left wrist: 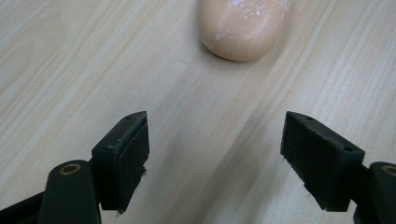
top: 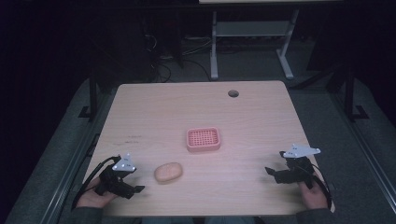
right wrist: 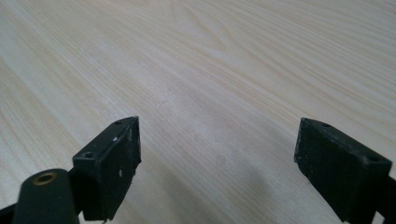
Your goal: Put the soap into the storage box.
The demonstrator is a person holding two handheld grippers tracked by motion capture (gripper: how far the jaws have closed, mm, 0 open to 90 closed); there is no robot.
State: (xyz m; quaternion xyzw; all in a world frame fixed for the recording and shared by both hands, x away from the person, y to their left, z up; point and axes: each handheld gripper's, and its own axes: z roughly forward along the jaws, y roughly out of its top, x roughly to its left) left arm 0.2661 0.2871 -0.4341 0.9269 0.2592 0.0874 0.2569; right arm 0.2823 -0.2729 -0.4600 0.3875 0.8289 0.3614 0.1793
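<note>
A peach-coloured oval soap bar lies on the wooden table near the front, left of centre. In the left gripper view the soap bar sits just ahead of the jaws. A pink perforated soap dish rests at the table's middle. My left gripper is at the front left, a short way left of the soap, open with nothing between its jaws. My right gripper is at the front right, open over bare wood.
A round cable hole is set in the table's far edge. Beyond the table stand white desk legs and cables on a dark floor. Wide bare wood lies between the dish and the right gripper.
</note>
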